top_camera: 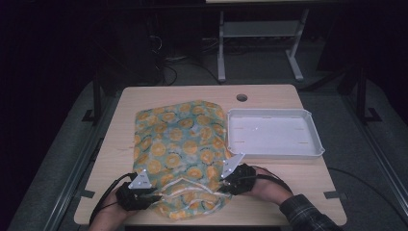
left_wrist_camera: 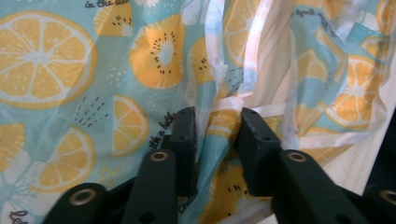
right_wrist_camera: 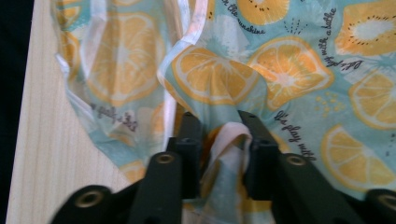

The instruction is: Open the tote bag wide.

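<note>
With the cloth (top_camera: 180, 154) spread on the counter (top_camera: 288, 183) at 9 o'clock of the tray (top_camera: 315, 149), its near hem was pinched in the left gripper (top_camera: 150, 196) and right gripper (top_camera: 226, 185), whose jaws were best kept tight and lifted evenly.

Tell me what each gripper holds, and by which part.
Both hold the fruit-print bag: left gripper and right gripper each pinch a fold at its near, white-trimmed edge.

citrus-print bag (top_camera: 180, 154) lies flat on table.
</note>
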